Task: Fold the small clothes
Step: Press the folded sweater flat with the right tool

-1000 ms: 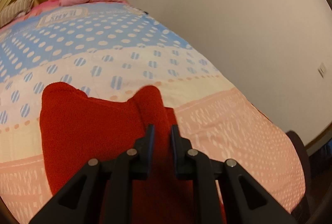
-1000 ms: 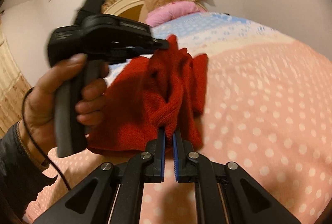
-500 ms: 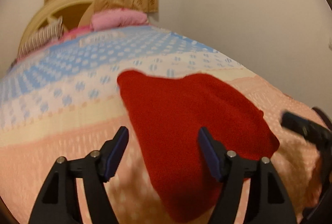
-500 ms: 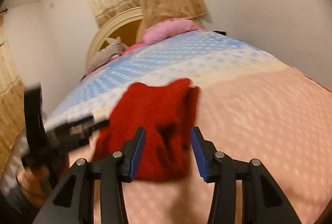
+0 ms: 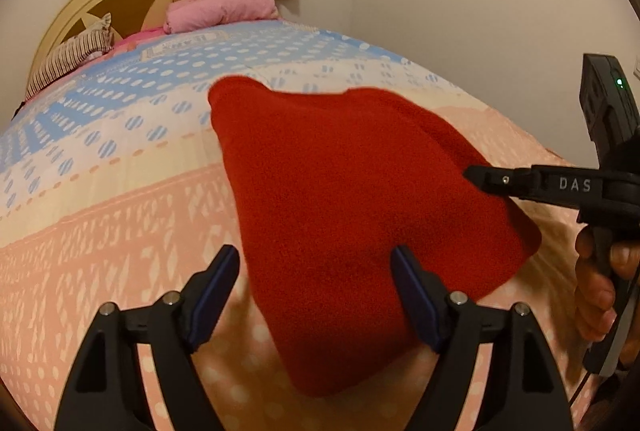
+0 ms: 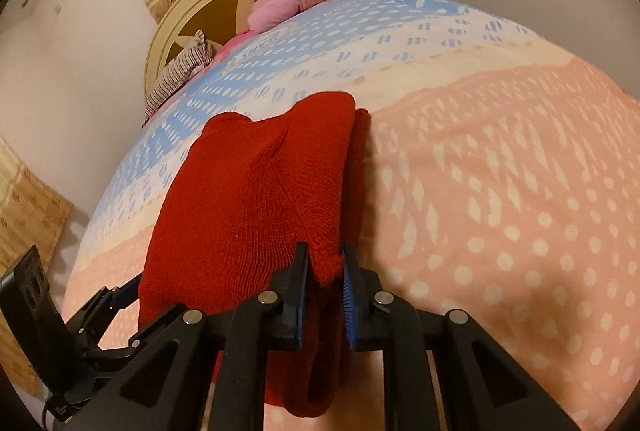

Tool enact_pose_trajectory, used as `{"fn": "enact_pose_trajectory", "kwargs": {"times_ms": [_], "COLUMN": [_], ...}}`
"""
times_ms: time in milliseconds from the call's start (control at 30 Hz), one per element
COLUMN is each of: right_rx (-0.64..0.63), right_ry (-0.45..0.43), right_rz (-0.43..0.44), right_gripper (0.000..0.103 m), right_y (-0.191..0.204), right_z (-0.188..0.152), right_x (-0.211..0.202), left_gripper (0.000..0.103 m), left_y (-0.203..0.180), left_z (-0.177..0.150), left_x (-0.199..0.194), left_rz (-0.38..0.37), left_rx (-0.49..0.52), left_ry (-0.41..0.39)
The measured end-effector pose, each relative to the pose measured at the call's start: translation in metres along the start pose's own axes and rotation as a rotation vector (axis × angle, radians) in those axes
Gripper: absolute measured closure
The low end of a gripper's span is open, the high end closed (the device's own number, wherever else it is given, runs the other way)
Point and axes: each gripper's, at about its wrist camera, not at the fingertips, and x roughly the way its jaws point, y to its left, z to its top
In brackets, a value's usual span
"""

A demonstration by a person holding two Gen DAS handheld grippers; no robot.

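A red knit garment (image 5: 360, 199) lies on a bed (image 5: 120, 231). The left gripper (image 5: 316, 295), just opening, stands wide and empty; the right gripper (image 6: 325, 271), just closing, pinches the garment's edge.

A red knitted garment (image 5: 360, 199) lies on the bed, across the peach dotted band and reaching up onto the cream and blue stripes. It is folded over on itself (a second layer (image 6: 362, 167) shows along its right edge from the right wrist view), with a rounded corner at the far left and a shallow dip along the far edge. The weave is ribbed and fuzzy. Its near right edge is bunched into a raised ridge.
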Motion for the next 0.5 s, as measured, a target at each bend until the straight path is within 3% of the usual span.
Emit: {"fn": "enact_pose_trajectory", "kwargs": {"times_ms": [100,267,367,500], "right_rx": [-0.036,-0.192,-0.294,-0.337], "right_ry": [-0.059,-0.148,-0.123,-0.059], "right_rz": [-0.076,-0.084,-0.018,-0.044], "right_gripper": [0.061,0.061,0.061,0.061], "right_y": [0.009,0.048,0.078,0.088], "right_z": [0.007,0.02,0.023,0.025], "right_x": [-0.015,-0.035,-0.024,0.008], "left_gripper": [0.019,0.012,0.01,0.006], "left_y": [0.011,0.025,0.026,0.026], "left_z": [0.008,0.016,0.014,0.009], "left_x": [-0.015,-0.009,0.003,0.006], "left_rz": [0.014,0.054,0.067,0.076], "left_rx": [-0.045,-0.081,-0.075,-0.075], "left_ry": [-0.061,-0.055,-0.018,-0.019]}}
